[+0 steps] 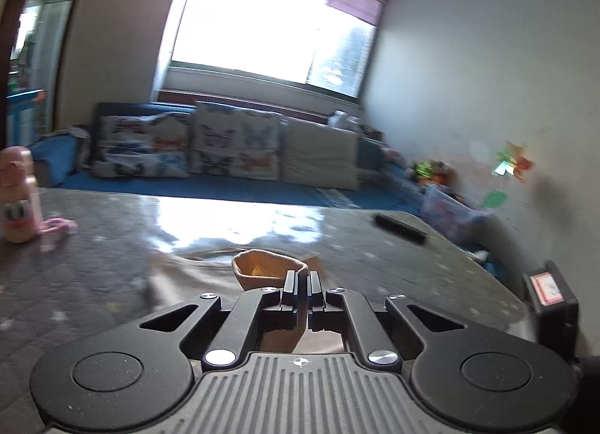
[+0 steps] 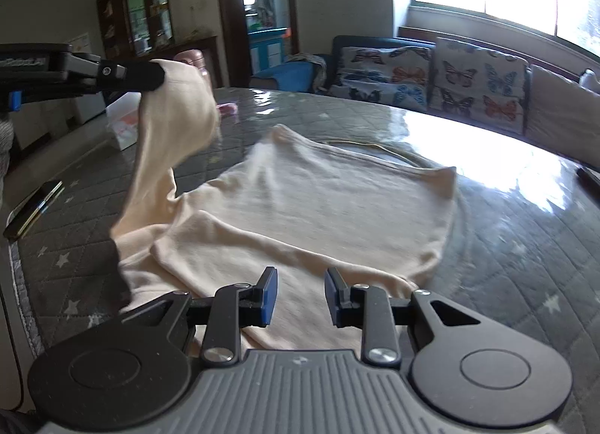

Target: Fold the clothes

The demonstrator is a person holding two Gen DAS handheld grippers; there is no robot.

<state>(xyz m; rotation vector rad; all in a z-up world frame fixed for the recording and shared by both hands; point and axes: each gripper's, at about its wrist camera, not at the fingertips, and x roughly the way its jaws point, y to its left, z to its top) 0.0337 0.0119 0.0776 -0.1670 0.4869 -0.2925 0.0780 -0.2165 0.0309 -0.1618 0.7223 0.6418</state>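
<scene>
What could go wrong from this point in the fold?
The left tongs hold only the end of the cream shirt's sleeve, so it might slip free mid-fold. The right tongs hover open over the hem, pinning nothing, so pulling the sleeve could drag the body askew. The phone lies near the table's edge by the lifted cloth and might get knocked.

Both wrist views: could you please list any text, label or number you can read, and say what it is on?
No text can be read in either view.
Black box: a pink-edged label, print blurred.
Pink bottle: a label, too blurred to read.
Left gripper: marking on its body, too dark and blurred.
Cabinet: green sheets, too small.
</scene>
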